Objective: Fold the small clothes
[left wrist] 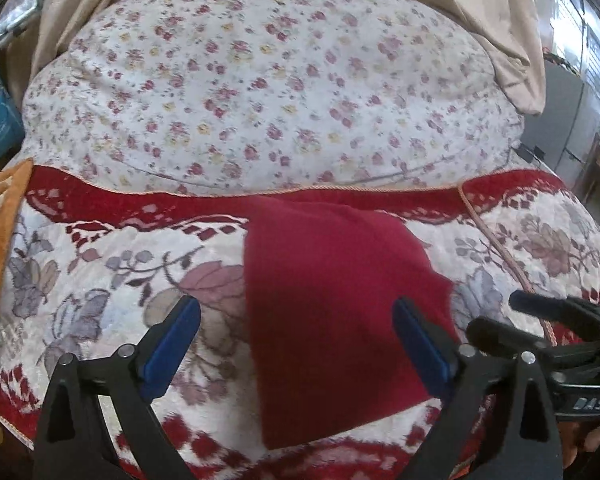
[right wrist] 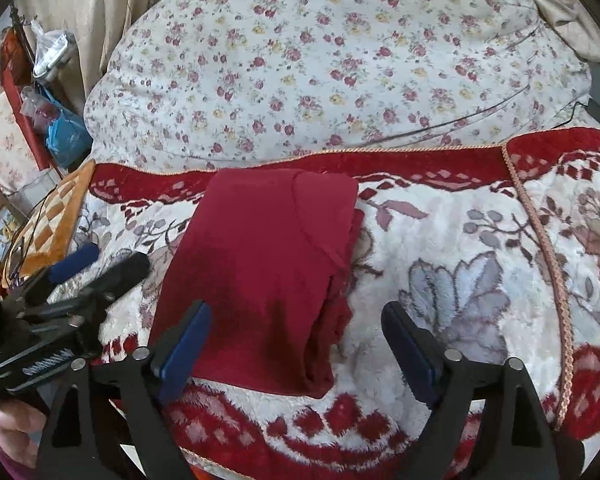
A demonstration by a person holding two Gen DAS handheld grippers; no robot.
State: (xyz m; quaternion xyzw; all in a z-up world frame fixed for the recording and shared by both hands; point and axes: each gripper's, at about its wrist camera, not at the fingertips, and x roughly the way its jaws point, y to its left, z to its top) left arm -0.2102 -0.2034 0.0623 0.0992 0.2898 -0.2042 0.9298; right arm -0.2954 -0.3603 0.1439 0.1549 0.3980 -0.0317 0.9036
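A dark red garment (right wrist: 260, 272) lies folded into a long rectangle on the red and white floral blanket (right wrist: 440, 240); it also shows in the left wrist view (left wrist: 332, 312). My left gripper (left wrist: 296, 316) is open and empty, hovering over the garment's left edge. My right gripper (right wrist: 296, 320) is open and empty, above the garment's near right corner. The right gripper shows at the right of the left wrist view (left wrist: 540, 320), and the left gripper at the left of the right wrist view (right wrist: 100, 264).
A white quilt with small flowers (left wrist: 268, 88) lies behind the blanket. An orange checked mat (right wrist: 56, 224) sits at the left. Beige curtains (left wrist: 500, 20) hang at the back. Bags and clutter (right wrist: 56, 120) stand at the far left.
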